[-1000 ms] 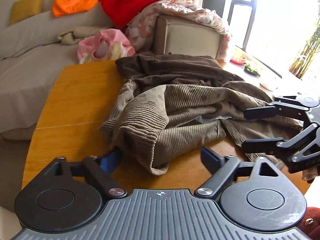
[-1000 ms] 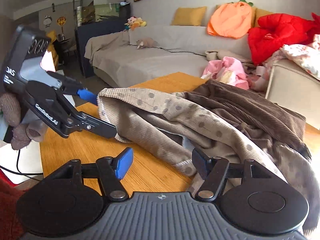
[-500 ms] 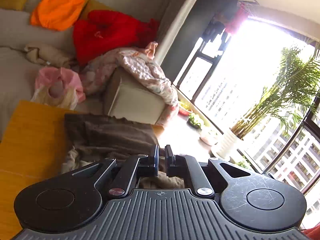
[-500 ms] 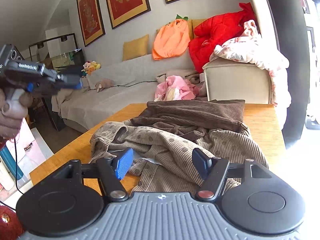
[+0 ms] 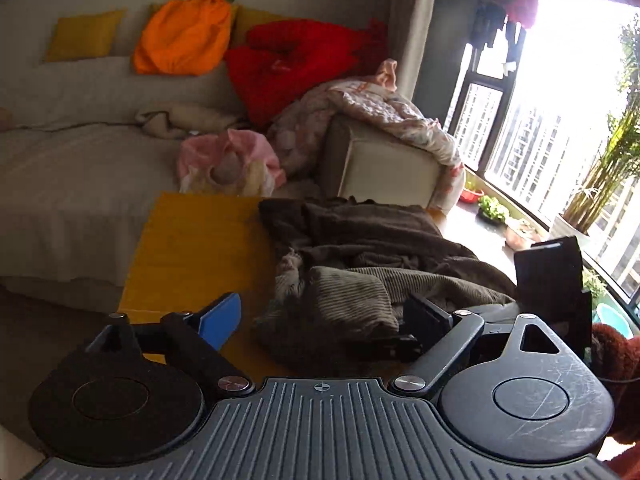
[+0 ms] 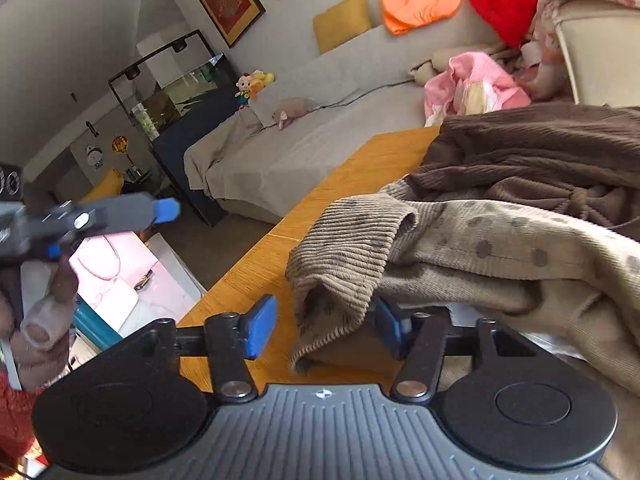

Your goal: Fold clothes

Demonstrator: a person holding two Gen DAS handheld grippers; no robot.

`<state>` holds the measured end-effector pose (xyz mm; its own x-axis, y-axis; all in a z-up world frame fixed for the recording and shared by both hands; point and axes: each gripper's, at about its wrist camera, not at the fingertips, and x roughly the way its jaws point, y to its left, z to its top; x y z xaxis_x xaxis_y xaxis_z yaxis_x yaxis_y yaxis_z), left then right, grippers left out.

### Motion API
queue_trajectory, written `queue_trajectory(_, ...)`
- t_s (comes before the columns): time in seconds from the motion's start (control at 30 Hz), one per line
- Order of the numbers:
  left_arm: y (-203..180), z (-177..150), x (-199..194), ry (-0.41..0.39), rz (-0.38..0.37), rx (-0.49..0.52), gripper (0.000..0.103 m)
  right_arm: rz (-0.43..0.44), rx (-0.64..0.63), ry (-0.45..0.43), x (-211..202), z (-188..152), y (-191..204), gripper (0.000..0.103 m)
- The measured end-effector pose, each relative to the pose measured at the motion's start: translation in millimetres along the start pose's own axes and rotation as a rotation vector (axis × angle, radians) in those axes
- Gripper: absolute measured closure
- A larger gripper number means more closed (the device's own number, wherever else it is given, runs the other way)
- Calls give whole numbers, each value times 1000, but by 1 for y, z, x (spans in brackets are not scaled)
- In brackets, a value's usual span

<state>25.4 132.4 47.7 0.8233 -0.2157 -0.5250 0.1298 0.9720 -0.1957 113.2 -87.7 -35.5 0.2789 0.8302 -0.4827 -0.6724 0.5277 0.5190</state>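
**Op:** Two garments on the table, piled together toward its right side. Tan dotted corduroy top nearest me, dark brown knit behind it toward the far edge, overlapping.

**Eng:** Gripper states?

**Op:** Both released. Right gripper: my jaws are spread, and a cuffed sleeve end of the tan top hangs down between the blue pads. Neither pad presses on it. It sits at the table's near-left edge.

**Eng:** Left?

**Op:** Left gripper is spread wide too, nothing between the jaws. From the right wrist view I see it off the table's left edge, up in the air, well apart from the cloth. From its own camera it looks across the near edge at the pile; a ribbed fold of the tan top is just ahead of it.

**Eng:** Table surface?

**Op:** Bare wood on the left half. Beyond the far edge there's a sofa with a pink garment, an orange cushion and a red coat.
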Motion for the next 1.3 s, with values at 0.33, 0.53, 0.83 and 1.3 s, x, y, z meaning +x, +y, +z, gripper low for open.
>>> queue_trajectory(0.33,-33,-32,45,125,-146,79,6,85,-181,-197,-75,73,57,100)
queue_trajectory(0.53,-47,-32,48,121,-227,101,2,72,-298,-194,-109,80,85,93)
queue_trajectory(0.83,-95,-52,104,245,-495,17,2,103,-324,-24,-91,60,86,70)
queue_trajectory(1.3,-130,-52,38,161,-671,252,0,-271,-333,-71,-160,19,35,20)
